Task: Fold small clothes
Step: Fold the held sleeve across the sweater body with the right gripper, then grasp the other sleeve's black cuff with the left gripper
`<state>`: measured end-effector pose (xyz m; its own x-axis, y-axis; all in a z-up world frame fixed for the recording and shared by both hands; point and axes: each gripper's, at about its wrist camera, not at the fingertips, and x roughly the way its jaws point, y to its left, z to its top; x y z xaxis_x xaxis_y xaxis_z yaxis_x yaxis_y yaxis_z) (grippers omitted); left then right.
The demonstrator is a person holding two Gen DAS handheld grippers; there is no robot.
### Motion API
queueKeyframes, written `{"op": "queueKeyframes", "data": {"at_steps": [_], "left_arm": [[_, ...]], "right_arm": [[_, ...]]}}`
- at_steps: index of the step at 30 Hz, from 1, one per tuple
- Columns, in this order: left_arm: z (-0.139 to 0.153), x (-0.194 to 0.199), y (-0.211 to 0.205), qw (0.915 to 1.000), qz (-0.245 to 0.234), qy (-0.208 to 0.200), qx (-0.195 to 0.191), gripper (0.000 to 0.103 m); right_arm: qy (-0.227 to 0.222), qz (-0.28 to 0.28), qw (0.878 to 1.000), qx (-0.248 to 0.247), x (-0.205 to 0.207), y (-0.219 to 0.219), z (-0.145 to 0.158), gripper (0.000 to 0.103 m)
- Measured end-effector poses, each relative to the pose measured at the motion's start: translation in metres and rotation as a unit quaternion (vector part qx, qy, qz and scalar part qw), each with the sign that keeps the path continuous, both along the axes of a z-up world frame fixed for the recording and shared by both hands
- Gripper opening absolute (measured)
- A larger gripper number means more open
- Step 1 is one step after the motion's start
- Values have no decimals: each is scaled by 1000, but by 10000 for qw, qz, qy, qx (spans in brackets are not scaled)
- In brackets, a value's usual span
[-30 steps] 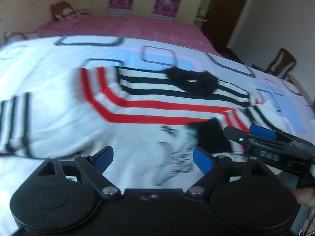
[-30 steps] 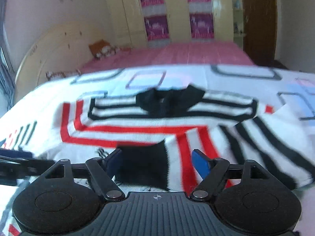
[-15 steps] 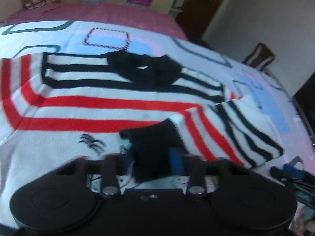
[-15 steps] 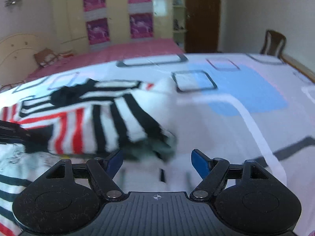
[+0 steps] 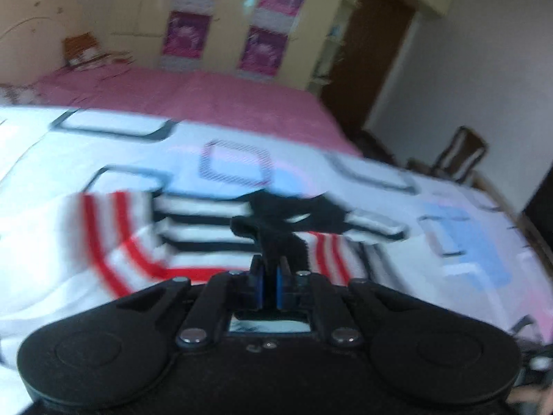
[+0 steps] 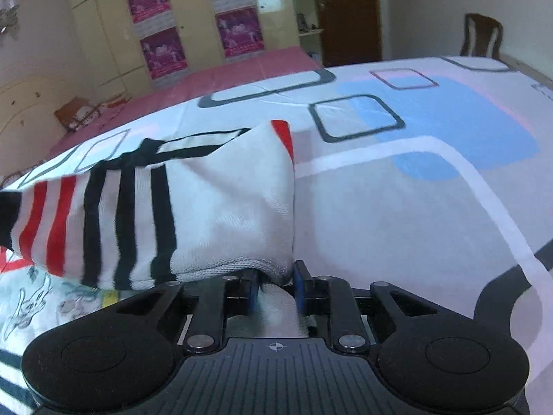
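A small white sweater (image 5: 193, 238) with red and black stripes and a black collar lies on a bed. My left gripper (image 5: 270, 276) is shut on the black cuff (image 5: 276, 245) of a sleeve, held above the sweater's chest. In the right wrist view the sweater's folded sleeve (image 6: 179, 214) is lifted off the bed. My right gripper (image 6: 276, 282) is shut on the white fabric at the sleeve's fold, at the sweater's right side.
The bedspread (image 6: 414, 180) is white with blue patches and grey squares. A pink blanket (image 5: 193, 100) covers the far part of the bed. A wooden chair (image 5: 463, 152) stands at the right, and wardrobes and a door line the back wall.
Both grippers went from open to shut. The left one closed on the black cuff and lifted it. The right one closed on the sleeve's fold and raised it off the bed.
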<state>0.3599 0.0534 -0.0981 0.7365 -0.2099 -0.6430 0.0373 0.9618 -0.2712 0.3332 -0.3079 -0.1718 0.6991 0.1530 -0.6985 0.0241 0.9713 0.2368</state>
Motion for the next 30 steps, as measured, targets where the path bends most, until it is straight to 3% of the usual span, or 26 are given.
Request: {"op": "queueKeyframes", "data": {"at_steps": [2,4,8,12,13,14,15,16,21,30], "left_arm": [[-18,-1,7,9995,100,287,16,4],[-36,-2,4,9987,86,493,117,4],[-55,0,2,9973,67,645,344,5],[-42,-2,3,9968,232,487,583,25],[-35,-5,3,9971,282,344,618,28],[-30,-7,3,9975,293,245,593,31],[-26,-8,2,9979,289,177,560,38],[-22,-7,0,9982,264,126,528,41],[-22,6,-23,9987,0,109,496,48],[-57,30,-33,9950,74,737,666,49]], "right_arm": [[-129,-88,9999,-1,-5,-2,3,17],[140,-122,9998,-73,-3,-4,-7,17],[260,30,9996,-115,-6,-9,-5,17],[103,1,9999,35,-16,-23,15,18],[-13,-34,10000,64,-17,-26,21,21],[-86,-71,9999,45,-15,-28,26,32],[-141,-89,9999,34,-9,-30,29,51],[-188,-103,9998,19,-1,-31,30,55],[-95,33,9998,152,53,-27,24,55],[116,199,9997,62,129,-14,-3,52]]}}
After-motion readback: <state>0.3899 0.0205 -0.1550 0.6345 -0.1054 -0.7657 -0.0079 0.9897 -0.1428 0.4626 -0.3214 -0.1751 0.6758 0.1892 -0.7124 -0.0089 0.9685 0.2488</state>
